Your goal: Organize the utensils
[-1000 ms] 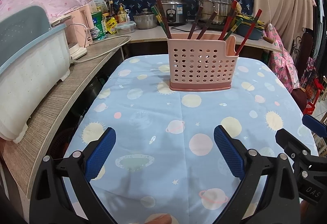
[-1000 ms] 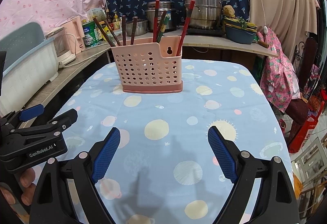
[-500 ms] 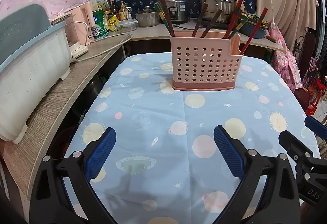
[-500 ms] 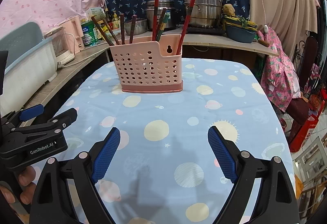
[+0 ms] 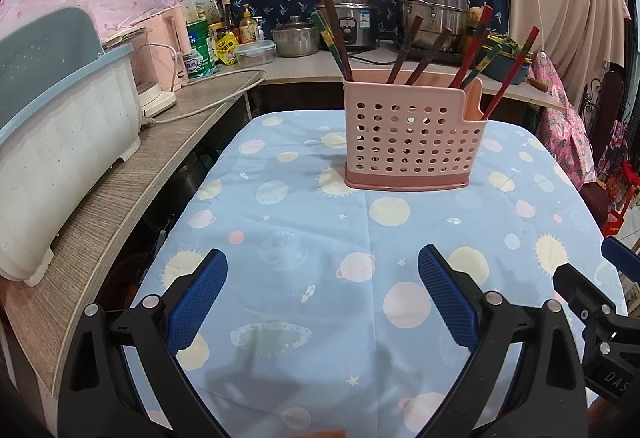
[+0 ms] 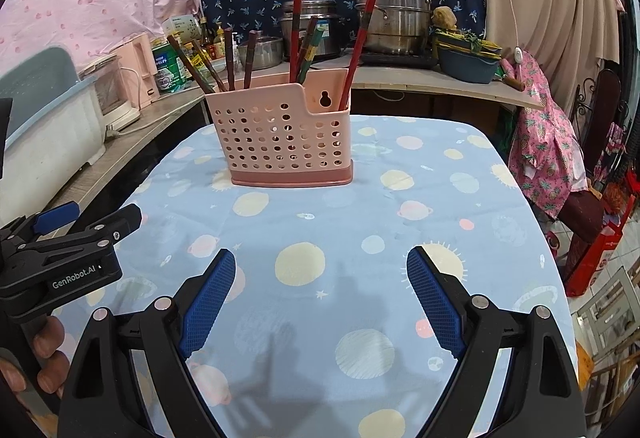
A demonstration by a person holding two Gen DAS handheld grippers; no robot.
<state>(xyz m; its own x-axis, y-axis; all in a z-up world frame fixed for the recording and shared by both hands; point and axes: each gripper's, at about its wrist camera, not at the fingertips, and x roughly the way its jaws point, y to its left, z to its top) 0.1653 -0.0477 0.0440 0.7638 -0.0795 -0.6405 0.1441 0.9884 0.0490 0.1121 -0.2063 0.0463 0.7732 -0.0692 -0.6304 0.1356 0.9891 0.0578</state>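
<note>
A pink perforated utensil holder (image 5: 412, 142) stands at the far middle of the table; it also shows in the right wrist view (image 6: 284, 142). Several chopsticks (image 5: 424, 56), brown, red and green, stand tilted in it (image 6: 298, 38). My left gripper (image 5: 322, 298) is open and empty, low over the near table, well short of the holder. My right gripper (image 6: 320, 294) is open and empty, beside the left one. The left gripper's body (image 6: 64, 258) shows at the left of the right wrist view, and the right gripper's body (image 5: 592, 302) at the right of the left wrist view.
The table has a light blue planet-print cloth (image 5: 320, 238). A wooden counter (image 5: 120, 190) runs along the left with a white and blue bin (image 5: 60, 142) and a pink appliance (image 5: 168, 50). Steel pots (image 5: 432, 10) stand on the back counter. The table's right edge drops to the floor (image 6: 600, 298).
Both views have shifted slightly: the holder sits a little lower and nearer in frame. Both grippers stay open and empty.
</note>
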